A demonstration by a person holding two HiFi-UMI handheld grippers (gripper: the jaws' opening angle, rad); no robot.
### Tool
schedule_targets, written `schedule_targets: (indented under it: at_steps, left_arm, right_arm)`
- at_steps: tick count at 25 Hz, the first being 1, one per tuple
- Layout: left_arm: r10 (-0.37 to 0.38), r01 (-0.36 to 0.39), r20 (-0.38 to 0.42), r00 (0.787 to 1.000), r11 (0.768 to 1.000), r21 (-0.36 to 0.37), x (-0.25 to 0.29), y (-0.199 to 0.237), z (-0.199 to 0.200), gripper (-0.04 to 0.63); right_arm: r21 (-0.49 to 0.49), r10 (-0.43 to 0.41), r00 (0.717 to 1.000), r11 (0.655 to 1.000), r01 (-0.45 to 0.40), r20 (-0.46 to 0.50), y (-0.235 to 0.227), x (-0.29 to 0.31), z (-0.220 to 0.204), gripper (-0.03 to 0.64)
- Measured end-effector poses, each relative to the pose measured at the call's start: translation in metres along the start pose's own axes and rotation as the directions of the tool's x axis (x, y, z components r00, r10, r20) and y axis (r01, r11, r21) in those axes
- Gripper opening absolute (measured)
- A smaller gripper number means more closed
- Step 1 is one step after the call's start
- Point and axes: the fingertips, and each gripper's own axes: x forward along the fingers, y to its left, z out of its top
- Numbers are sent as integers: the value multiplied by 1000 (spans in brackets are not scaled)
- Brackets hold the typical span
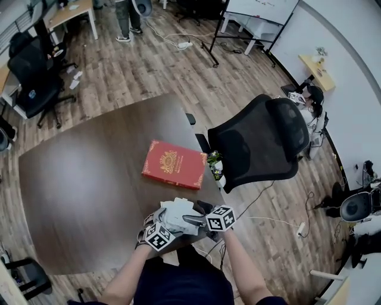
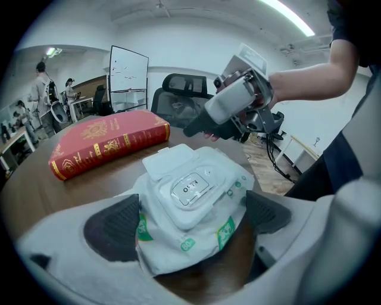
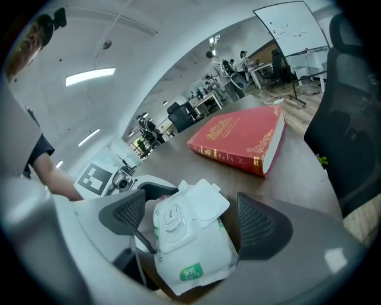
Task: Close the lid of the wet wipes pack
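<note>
I read the wet wipes pack [image 1: 177, 214] at lower centre of the head view, at the counter [image 1: 89, 184] edge, lid [image 2: 168, 162] flipped open. My left gripper [image 2: 190, 223] fingers pinch its sides. My right gripper [image 3: 190, 214] fingers stand spread around it.

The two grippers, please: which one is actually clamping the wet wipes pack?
The left gripper: its pads press the wet wipes pack from both sides. The right gripper only straddles it, pads clear.

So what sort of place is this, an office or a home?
Most likely an open-plan office: a whiteboard on a stand, a black mesh office chair, and work desks with people nearby in the background.
</note>
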Motion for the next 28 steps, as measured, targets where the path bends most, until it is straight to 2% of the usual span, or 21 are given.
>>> schedule_targets:
  at_steps: [3, 10, 14, 20, 28]
  left_arm:
    - [1, -1, -9, 1000, 1000, -2, -1, 1, -2, 551]
    - [-6, 5, -16, 1000, 1000, -9, 1, 2, -1, 551]
    - [-2, 2, -19, 1000, 1000, -13, 0, 0, -1, 549]
    - [2, -2, -18, 1000, 1000, -11, 0, 1, -1, 549]
    - [2, -2, -20, 1000, 1000, -12, -1, 0, -2, 549]
  right_arm:
    - [91, 56, 998, 994, -56, -1, -4, 8, 3, 497]
    - [154, 91, 990, 985, -74, -104, -18, 22, -4, 497]
    - [196, 152, 982, 972, -128, -110, -7, 23, -5, 489]
    - [171, 188, 980, 970, -175, -61, 9, 15, 8, 486]
    - [149, 256, 967, 956, -251, -12, 45, -5, 17, 429]
